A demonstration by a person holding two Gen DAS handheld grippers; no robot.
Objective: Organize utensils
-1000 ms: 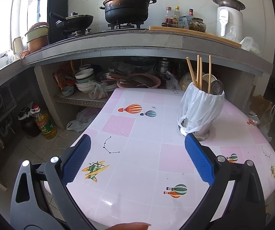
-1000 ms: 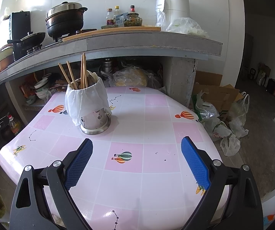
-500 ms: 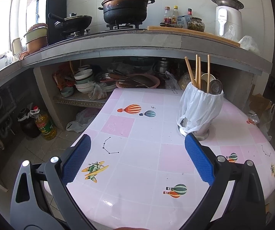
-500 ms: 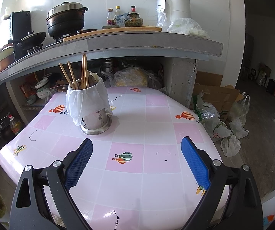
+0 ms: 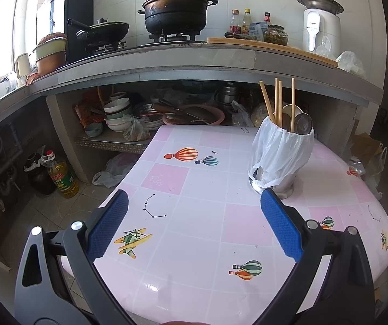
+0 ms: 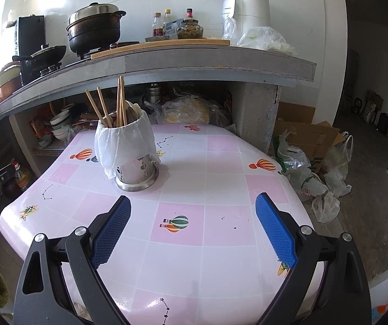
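Observation:
A steel utensil holder [image 5: 284,157] [image 6: 131,159] lined with a white plastic bag stands upright on the pink tiled table [image 5: 199,211] [image 6: 221,178]. Several wooden chopsticks [image 5: 276,103] [image 6: 110,105] and metal spoons [image 5: 300,120] stick out of it. My left gripper [image 5: 194,197] is open and empty, near the table's front edge, with the holder just beyond its right fingertip. My right gripper [image 6: 194,200] is open and empty too, and the holder stands ahead of its left fingertip.
A grey counter [image 5: 194,62] runs behind the table with a black pot [image 5: 175,13], a wok and a white appliance [image 6: 245,8]. Bowls and pans fill the shelf [image 5: 118,140] below. An oil bottle [image 5: 61,174] stands on the floor at left; bags and boxes [image 6: 310,157] lie at right.
Both views have shifted very slightly; the holder and both grippers stay as they were.

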